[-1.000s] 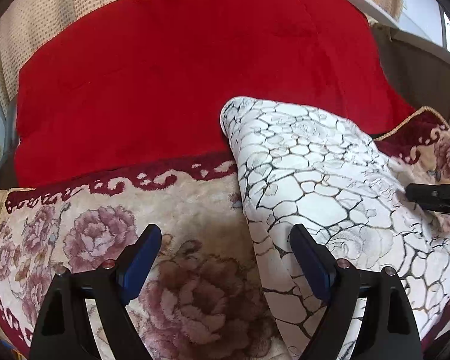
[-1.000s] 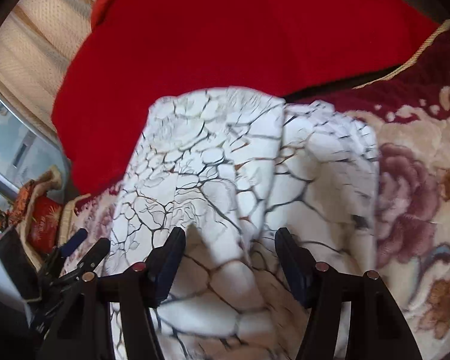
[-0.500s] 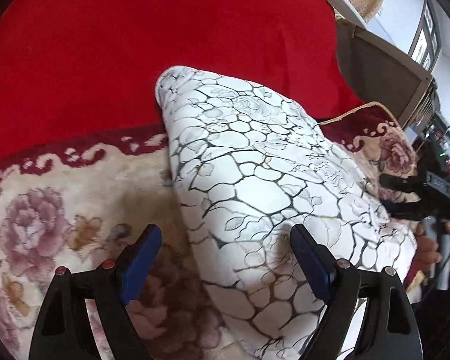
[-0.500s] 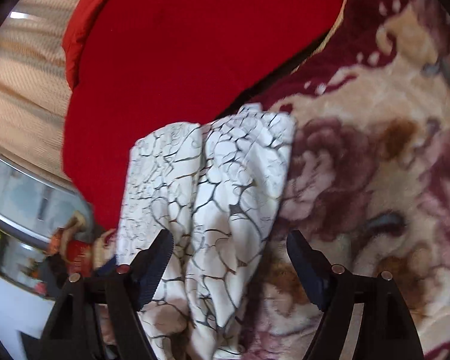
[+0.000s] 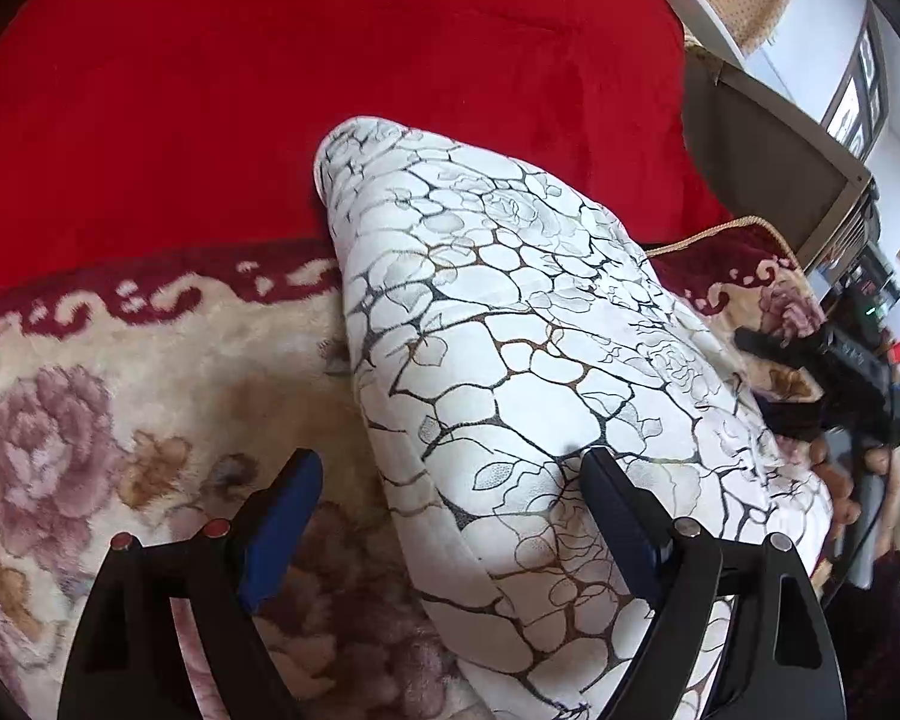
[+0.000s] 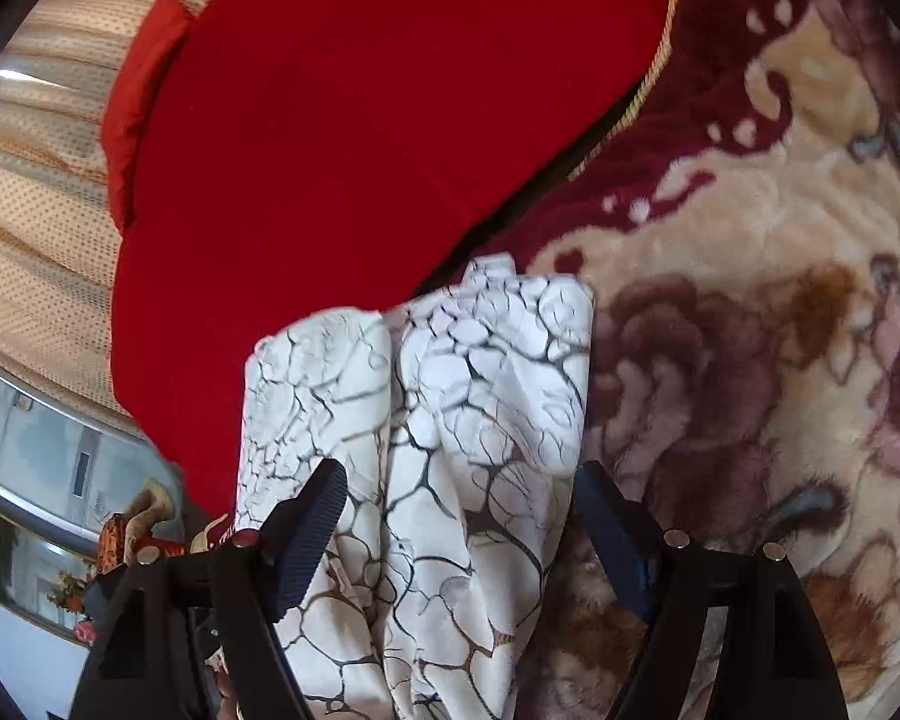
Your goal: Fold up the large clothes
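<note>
The folded white garment [image 5: 510, 360] lies on the flowered blanket [image 5: 120, 390], just before the red cover [image 5: 330, 90]. Left gripper [image 5: 450, 480] and right gripper [image 6: 459, 492] both gape wide over it, gripping nothing. No readable writing.

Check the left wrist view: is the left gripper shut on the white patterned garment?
No. The left gripper is wide open, one finger over the floral blanket, the other over the white patterned garment.
</note>
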The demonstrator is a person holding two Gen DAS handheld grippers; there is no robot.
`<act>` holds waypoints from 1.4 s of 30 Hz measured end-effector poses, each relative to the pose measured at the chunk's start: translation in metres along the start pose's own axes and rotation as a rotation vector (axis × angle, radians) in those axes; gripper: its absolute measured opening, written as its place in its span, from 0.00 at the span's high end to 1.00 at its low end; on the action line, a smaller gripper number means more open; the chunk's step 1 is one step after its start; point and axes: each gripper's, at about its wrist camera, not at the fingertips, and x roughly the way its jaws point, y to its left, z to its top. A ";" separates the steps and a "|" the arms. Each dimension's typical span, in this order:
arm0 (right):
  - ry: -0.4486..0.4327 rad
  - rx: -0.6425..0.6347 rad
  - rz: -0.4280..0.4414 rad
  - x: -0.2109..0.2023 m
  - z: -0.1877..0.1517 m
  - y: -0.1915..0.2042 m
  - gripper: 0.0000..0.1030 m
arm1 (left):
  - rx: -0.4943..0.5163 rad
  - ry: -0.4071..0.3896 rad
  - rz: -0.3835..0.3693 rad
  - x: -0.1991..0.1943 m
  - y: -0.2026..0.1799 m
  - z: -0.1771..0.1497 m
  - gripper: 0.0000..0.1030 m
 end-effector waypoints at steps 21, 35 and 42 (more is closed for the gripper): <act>0.222 -0.135 0.220 0.084 -0.003 0.027 0.04 | -0.017 0.024 -0.124 0.021 -0.016 0.001 0.15; 0.165 -0.221 0.168 0.068 -0.033 0.076 0.51 | -0.043 -0.017 -0.157 0.007 -0.019 0.004 0.49; 0.155 -0.213 0.258 0.051 -0.041 0.095 0.56 | -0.034 -0.042 -0.140 -0.016 -0.025 0.000 0.52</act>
